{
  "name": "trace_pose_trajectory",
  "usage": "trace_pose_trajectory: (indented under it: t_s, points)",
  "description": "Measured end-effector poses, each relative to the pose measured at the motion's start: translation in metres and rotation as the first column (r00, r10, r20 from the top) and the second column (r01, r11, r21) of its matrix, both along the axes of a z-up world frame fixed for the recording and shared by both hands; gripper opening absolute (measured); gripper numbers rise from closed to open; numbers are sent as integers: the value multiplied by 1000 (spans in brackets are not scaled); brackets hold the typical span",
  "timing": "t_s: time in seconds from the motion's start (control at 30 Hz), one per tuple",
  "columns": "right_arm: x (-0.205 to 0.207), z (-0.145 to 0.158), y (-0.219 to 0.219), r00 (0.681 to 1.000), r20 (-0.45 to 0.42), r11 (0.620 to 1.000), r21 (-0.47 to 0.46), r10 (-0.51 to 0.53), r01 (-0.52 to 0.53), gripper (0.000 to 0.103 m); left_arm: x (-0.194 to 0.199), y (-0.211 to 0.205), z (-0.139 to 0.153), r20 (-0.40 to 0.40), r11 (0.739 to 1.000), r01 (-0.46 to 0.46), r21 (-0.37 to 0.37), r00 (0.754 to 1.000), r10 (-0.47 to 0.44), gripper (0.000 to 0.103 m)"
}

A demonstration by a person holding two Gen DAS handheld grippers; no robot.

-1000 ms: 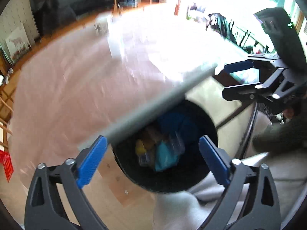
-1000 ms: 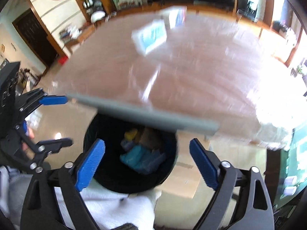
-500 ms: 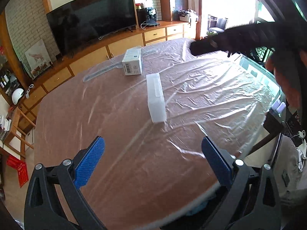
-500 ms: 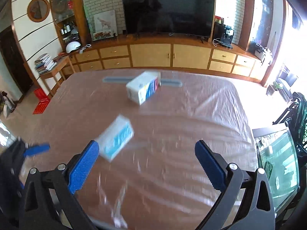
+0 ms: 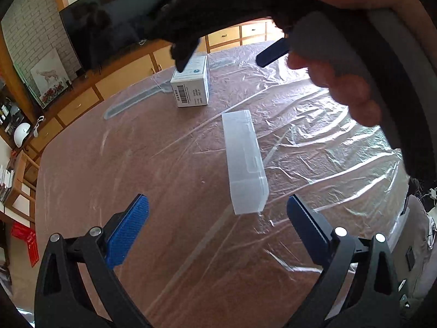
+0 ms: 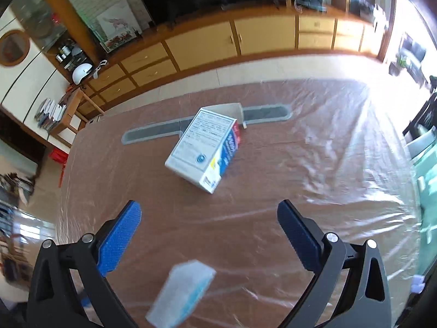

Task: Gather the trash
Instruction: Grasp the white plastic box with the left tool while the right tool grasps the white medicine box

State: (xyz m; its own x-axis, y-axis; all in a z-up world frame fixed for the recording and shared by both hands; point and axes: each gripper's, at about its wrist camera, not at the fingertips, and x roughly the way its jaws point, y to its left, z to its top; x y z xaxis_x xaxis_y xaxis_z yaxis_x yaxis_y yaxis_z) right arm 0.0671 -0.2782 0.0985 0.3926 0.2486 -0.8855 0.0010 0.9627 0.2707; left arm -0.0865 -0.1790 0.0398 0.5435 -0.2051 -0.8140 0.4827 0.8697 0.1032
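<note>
The table (image 5: 164, 164) under its wrinkled plastic sheet (image 5: 314, 142) is lying mostly bare, leaving wide room on the left and near side. A translucent plastic case (image 5: 244, 161) is lying just ahead of the left hand-held gripper (image 5: 217, 218), between its wide-open fingers' line of travel. Farther back a printed cardboard box (image 6: 203, 151) is sitting ahead of the open right hand-held gripper (image 6: 209, 218), well apart from the case. The person's hand (image 5: 341, 82) is crowding the space above the table's right half.
</note>
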Motion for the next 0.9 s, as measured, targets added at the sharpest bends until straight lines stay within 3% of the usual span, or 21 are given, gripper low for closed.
trace_pose_trajectory:
  t_s: [0.23, 0.43, 0.73, 0.9]
  points:
    - [41, -29, 15, 995, -94, 999, 39, -25, 29, 98, 15, -5, -4, 11, 1000, -7, 12, 1000, 7, 101]
    - [64, -42, 28, 992, -120, 1000, -18, -25, 23, 98, 24, -8, -8, 3, 1000, 15, 3, 1000, -15, 100]
    - [77, -48, 42, 993, -113, 990, -135, 29, -44, 82, 35, -11, -11, -22, 999, 40, -9, 999, -40, 87]
    - [77, -48, 45, 995, -76, 975, -207, 71, -85, 55, 40, -12, -15, -53, 999, 50, -15, 997, -50, 69]
